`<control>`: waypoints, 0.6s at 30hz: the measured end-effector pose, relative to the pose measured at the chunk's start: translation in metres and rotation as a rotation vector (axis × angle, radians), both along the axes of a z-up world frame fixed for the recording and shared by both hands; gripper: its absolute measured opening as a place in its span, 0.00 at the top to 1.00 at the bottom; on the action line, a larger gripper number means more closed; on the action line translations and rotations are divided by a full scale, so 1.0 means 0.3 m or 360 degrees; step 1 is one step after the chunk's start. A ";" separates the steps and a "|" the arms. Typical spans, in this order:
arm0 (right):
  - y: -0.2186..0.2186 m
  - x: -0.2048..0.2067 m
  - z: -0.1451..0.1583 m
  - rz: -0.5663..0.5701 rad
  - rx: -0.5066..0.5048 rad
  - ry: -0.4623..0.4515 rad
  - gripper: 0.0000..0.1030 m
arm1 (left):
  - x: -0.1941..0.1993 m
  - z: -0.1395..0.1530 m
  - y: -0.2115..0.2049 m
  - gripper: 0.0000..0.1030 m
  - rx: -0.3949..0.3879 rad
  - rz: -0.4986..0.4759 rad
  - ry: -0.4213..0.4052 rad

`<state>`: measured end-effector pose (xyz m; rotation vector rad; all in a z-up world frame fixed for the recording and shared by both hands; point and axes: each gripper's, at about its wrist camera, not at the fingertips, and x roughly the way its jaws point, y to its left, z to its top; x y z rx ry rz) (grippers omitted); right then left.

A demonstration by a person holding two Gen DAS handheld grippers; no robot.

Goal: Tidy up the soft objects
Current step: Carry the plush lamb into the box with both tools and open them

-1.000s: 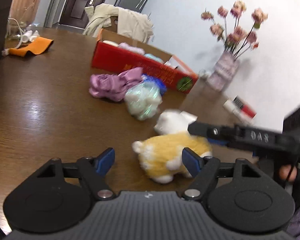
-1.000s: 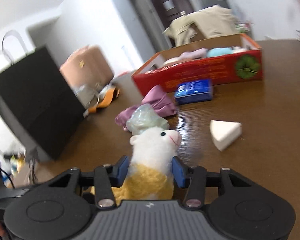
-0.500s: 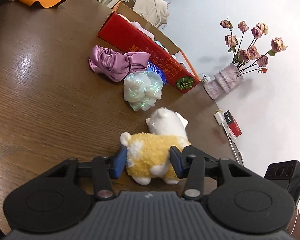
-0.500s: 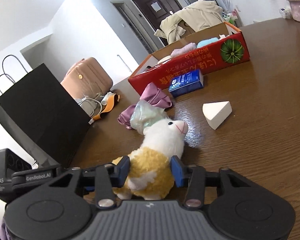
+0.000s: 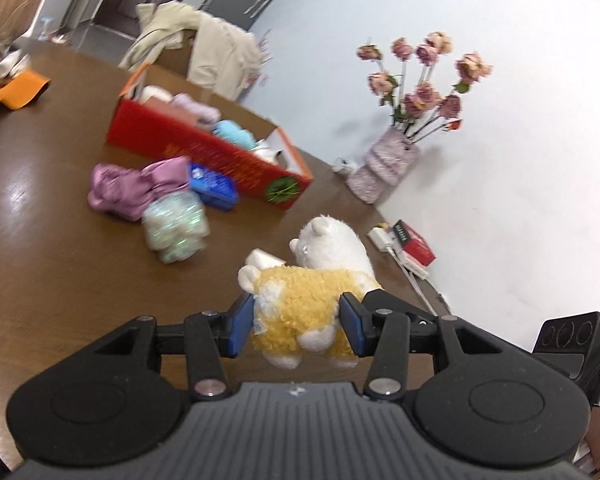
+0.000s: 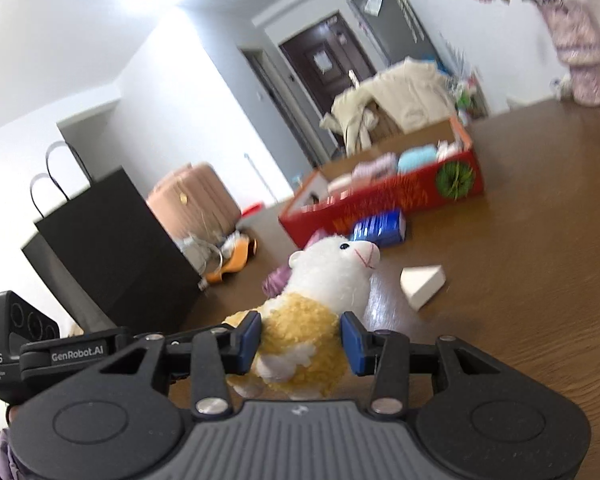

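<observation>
A plush alpaca [image 5: 308, 300] with a white head and yellow body hangs just above the brown table [image 5: 60, 264]. My left gripper [image 5: 296, 324] is shut on its yellow rump, blue pads pressed into the fur. From the other side my right gripper [image 6: 300, 340] is shut on the alpaca [image 6: 320, 304] at its body, head pointing away. Further back stands a red cardboard box [image 5: 204, 152] with soft items inside. In front of it lie a purple satin cloth [image 5: 132, 188], an iridescent crumpled bag [image 5: 176, 228] and a blue packet [image 5: 214, 186].
A white wedge sponge [image 6: 422, 282] lies near the alpaca. A vase of pink flowers [image 5: 384, 168] stands by the wall, with a red-and-white item and cable [image 5: 412, 242] at the table edge. A black paper bag [image 6: 108, 248] stands on the far side.
My left gripper's jaws closed from open onto the alpaca's rump. Both grippers then raised the alpaca off the table; the right one kept its hold throughout.
</observation>
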<state>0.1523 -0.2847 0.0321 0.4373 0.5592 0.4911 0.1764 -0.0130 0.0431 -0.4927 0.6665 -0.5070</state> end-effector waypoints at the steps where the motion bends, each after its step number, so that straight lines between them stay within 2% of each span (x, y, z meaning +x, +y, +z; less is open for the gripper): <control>1: -0.013 -0.001 0.014 -0.0013 -0.0002 -0.0016 0.59 | 0.012 0.013 -0.015 0.54 -0.0001 -0.0017 -0.0004; 4: -0.047 0.010 0.055 -0.0053 -0.0030 -0.0064 0.59 | 0.066 0.052 -0.055 0.54 -0.0019 -0.0045 -0.0001; 9: -0.113 0.119 0.149 -0.0060 -0.0060 -0.0064 0.58 | 0.196 0.138 -0.124 0.54 -0.0029 -0.0035 0.0028; 18: -0.194 0.547 0.316 -0.0019 -0.0097 0.0014 0.58 | 0.586 0.290 -0.212 0.54 0.0037 0.0037 0.0042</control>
